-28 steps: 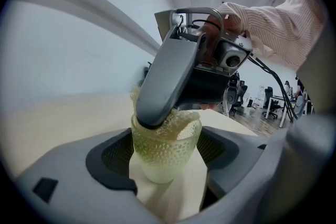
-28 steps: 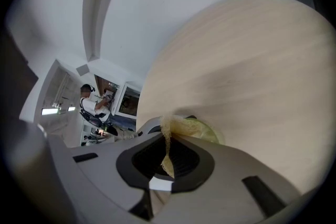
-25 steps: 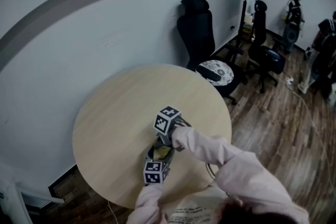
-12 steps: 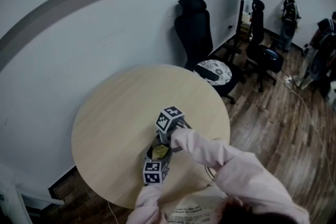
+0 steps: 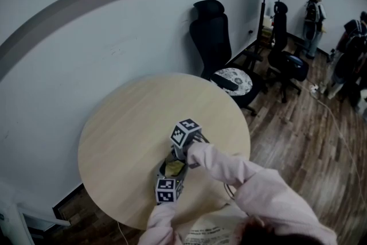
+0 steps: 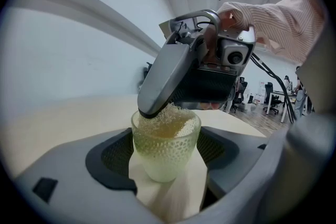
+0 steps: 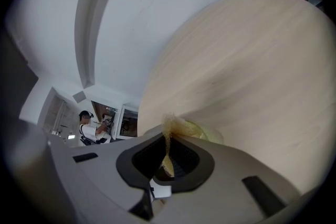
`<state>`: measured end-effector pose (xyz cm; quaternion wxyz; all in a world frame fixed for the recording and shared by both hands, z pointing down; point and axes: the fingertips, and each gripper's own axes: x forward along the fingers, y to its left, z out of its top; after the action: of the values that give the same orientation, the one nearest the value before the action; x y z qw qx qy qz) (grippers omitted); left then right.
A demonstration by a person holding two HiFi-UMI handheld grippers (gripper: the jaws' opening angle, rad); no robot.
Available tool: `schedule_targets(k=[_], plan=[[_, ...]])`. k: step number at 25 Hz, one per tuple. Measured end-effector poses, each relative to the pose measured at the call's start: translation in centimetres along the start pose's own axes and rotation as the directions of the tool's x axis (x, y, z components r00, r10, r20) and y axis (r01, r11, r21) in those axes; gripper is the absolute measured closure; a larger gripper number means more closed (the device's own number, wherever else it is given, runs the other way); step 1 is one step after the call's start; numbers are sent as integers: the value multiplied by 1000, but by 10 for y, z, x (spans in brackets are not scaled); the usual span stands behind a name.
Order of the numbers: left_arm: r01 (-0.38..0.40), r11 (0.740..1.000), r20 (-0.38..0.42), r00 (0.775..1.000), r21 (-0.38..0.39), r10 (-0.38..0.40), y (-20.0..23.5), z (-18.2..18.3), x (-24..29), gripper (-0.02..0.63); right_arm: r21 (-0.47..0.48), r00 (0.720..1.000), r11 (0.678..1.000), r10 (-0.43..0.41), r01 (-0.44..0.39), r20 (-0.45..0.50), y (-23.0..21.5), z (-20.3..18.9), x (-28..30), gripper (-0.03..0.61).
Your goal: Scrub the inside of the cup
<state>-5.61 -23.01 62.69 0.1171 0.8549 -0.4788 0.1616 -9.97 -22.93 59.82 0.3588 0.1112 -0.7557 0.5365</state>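
Observation:
A translucent pale-green cup [image 6: 164, 147] with a dimpled wall stands upright on the round table [image 5: 132, 117]. My left gripper [image 6: 167, 161] is shut on it, one pad on each side. From above, my right gripper [image 6: 157, 106] reaches down to the cup's mouth, shut on a yellowish mesh scrubber [image 6: 169, 119] that fills the top of the cup. In the right gripper view the scrubber [image 7: 168, 139] sits pinched between the jaws of the right gripper [image 7: 167, 159], and the cup's rim [image 7: 207, 135] shows just beyond. In the head view both grippers meet over the cup [image 5: 174, 167] near the table's front edge.
A black office chair [image 5: 215, 37] and a small round stool [image 5: 234, 80] stand behind the table, by the white wall. More chairs and standing people are at the far right on the wood floor. A pink sleeve [image 5: 229, 166] covers the right arm.
Both grippers and the cup stay where they were, with the scrubber in the cup's mouth. Only the head view has shifted slightly.

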Motion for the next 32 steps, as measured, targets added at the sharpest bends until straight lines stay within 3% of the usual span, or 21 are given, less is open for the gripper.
schedule_targets(k=[17,25,32], plan=[[-2,1000,9,1000,-5,2,-1,-9,-16,224,-23,1000,999,22,-22,7,2,-5,-6,560],[-29,999,65,997,-29,31,1,1,-41,240,-85,999,996,32,-29,30,7,-9,-23,560],[-91,996,120,989,-3,91,4,20,-69,435,-232,985,968,122,-92,120,20,-20,-46,557]])
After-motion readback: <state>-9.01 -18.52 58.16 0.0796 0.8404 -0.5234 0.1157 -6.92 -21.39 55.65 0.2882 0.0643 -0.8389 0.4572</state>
